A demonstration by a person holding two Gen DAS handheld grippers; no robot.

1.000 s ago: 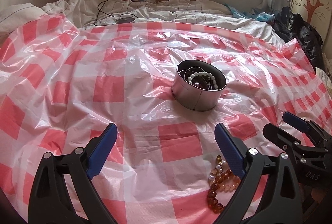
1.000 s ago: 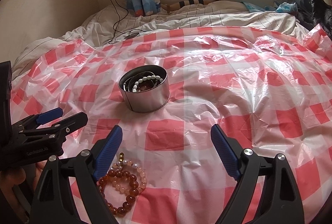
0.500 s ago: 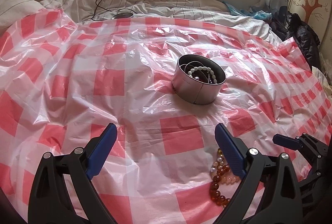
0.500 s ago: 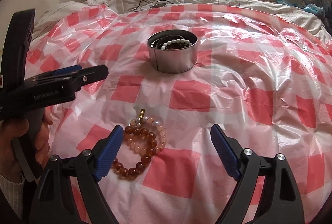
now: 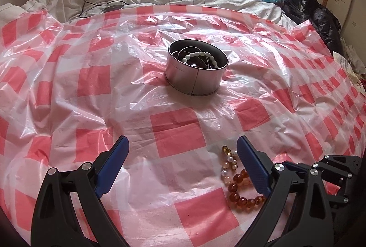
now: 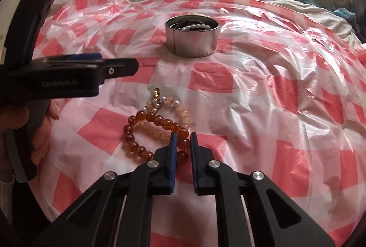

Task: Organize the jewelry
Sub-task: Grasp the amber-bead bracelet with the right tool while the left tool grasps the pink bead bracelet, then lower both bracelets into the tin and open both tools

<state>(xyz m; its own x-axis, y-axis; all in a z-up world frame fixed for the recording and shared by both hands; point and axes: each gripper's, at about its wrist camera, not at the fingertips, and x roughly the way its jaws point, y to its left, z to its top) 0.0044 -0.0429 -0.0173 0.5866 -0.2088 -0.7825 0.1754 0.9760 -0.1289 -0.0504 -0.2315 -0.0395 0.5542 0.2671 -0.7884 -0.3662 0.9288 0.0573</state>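
Jaws seemingly pinching amber bracelet (image 6: 160,123), white beads (image 5: 201,57) in tin (image 5: 196,80)

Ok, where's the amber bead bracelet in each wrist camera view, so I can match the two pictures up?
Left wrist view: amber bead bracelet lies low and right, partly behind the left gripper's right finger.
Right wrist view: amber bead bracelet sits low, left of centre, the right gripper closed on its beads.
Shared landmark: the round metal tin, farther away on the checked sheet.

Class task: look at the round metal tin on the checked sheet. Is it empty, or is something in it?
Not empty. The open-topped tin holds a white bead bracelet and thin dark bangles.
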